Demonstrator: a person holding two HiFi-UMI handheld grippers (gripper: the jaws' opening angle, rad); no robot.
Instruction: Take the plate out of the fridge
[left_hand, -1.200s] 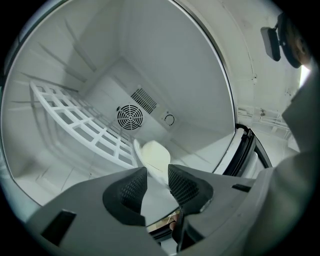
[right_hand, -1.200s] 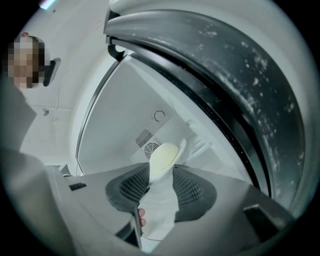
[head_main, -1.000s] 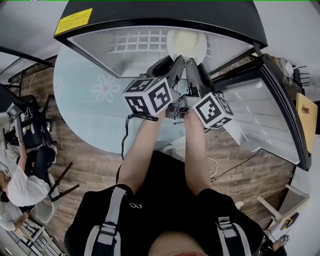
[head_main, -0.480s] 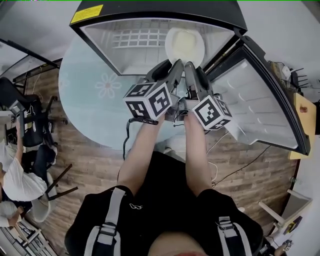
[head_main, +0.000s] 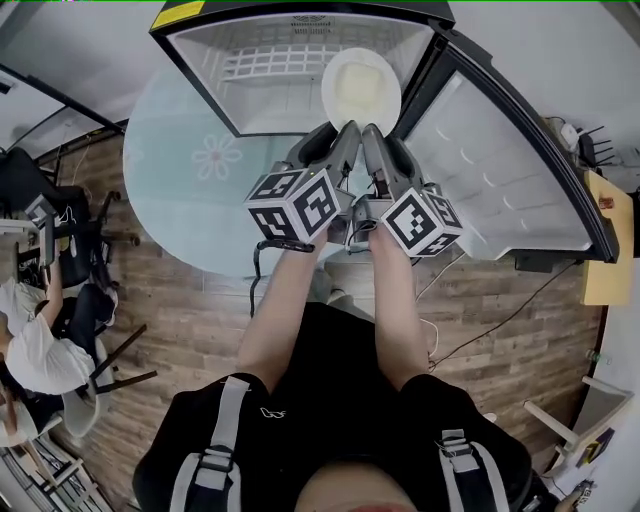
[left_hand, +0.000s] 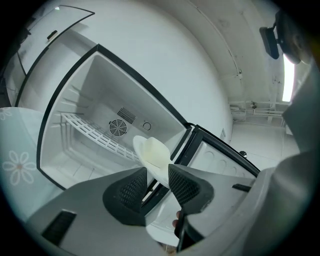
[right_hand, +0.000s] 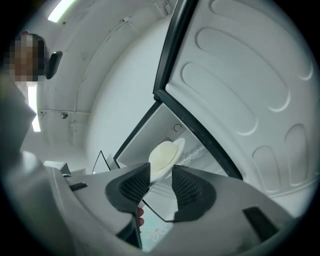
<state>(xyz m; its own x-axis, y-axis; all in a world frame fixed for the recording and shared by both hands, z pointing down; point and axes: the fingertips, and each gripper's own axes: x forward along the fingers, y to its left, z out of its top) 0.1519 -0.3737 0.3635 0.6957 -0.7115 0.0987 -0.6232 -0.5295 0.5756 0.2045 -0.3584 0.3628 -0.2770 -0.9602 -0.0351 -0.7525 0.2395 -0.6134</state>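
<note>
A white round plate lies inside the open fridge, at the right end of its white wire shelf. My left gripper and right gripper are side by side at the plate's near edge. In the left gripper view the plate runs its rim between the jaws of the left gripper, with a gap at one pad. In the right gripper view the plate likewise reaches between the jaws of the right gripper, and shelf shows through the gap. Both grippers are open.
The fridge door stands swung out to the right. The fridge sits on a round glass table with a flower print. A seated person and chairs are at the far left on the wooden floor.
The view has shifted, so more of the fridge's inside and door now shows. Both grippers stay close together at the plate's near edge.
</note>
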